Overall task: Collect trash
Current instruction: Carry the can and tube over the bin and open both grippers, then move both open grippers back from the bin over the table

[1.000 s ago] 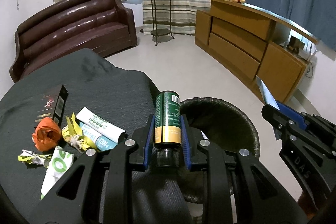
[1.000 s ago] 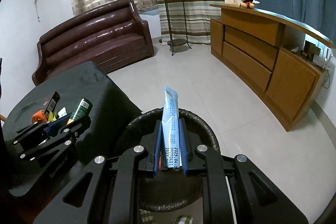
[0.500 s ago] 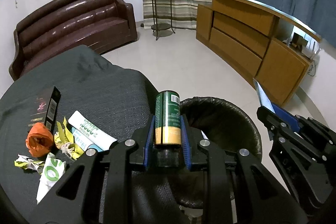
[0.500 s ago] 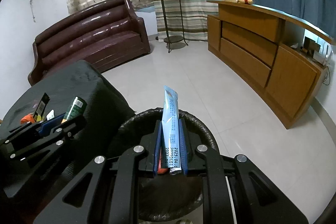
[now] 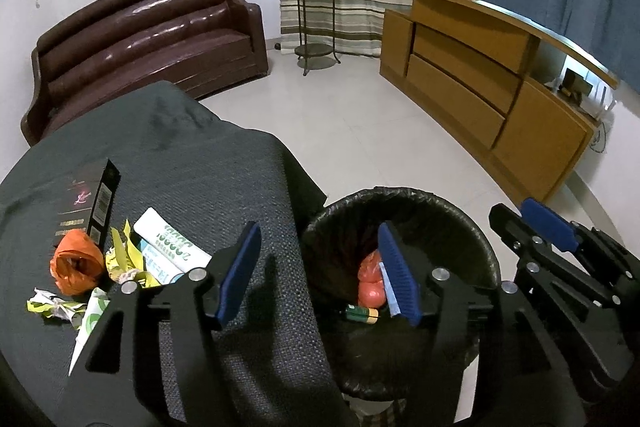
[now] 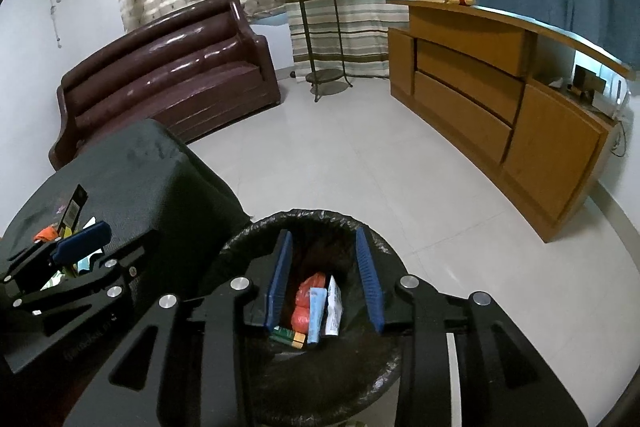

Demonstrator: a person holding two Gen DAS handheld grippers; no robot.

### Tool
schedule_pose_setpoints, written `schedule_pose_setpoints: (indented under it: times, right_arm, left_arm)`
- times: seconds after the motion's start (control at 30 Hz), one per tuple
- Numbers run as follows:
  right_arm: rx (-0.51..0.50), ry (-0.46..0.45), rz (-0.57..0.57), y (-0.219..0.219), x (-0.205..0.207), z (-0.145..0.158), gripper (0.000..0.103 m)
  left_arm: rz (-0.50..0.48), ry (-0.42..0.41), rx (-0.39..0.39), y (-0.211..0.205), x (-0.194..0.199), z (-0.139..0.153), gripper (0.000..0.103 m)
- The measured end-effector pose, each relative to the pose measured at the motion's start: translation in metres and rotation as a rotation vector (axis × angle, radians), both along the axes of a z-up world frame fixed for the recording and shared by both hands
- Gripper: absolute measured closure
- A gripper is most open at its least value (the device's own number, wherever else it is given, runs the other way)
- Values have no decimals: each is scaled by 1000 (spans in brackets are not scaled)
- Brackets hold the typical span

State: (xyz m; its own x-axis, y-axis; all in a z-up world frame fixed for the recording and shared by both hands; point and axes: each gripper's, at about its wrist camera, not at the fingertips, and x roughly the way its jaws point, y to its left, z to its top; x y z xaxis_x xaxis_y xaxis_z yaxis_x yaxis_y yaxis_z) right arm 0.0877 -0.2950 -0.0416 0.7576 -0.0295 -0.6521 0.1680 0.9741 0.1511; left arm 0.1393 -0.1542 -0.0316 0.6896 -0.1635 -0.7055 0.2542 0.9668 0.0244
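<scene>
Left wrist view: the left gripper (image 5: pixel 318 267) is released, its jaws opening wide with nothing between the pads. It hangs over the near-left rim of the black-lined trash bin (image 5: pixel 472 227). A green can (image 5: pixel 362 313) lies at the bin's bottom beside orange wrappers (image 5: pixel 370 279). More trash (image 5: pixel 120 259) lies on the dark table (image 5: pixel 192 163) to the left.

Right wrist view: the right gripper (image 6: pixel 326 281) is above the bin, jaws opening, empty. A blue packet (image 6: pixel 315 313) lies below them inside the bin.
</scene>
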Motion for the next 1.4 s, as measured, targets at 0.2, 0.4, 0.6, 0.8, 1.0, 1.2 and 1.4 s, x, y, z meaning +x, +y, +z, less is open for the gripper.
schedule_pose_setpoints:
  times: [0.2, 0.4, 0.6, 0.8, 1.0, 1.2, 1.4]
  right_arm:
    - [-3, -7, -7, -1, -6, 4, 64]
    - [-3, -10, -6, 1, -9, 8, 59]
    - [-7, -14, 11, 13, -16, 14, 55]
    - [-17, -22, 35, 29, -25, 20, 53]
    - [-28, -30, 67, 49, -33, 28, 52]
    - [-36, -33, 115, 78, -38, 34, 51]
    - [-37, -30, 171, 112, -42, 36, 51]
  left_arm:
    - [5, -2, -3, 3, -1, 2, 37]
    - [8, -8, -7, 15, -8, 9, 37]
    - [24, -17, -9, 35, -22, 17, 37]
    - [58, -30, -12, 60, -35, 24, 36]
    - [100, -46, -22, 94, -48, 32, 36]
    - [162, -50, -16, 134, -60, 34, 36]
    - [239, -32, -22, 182, -71, 29, 35]
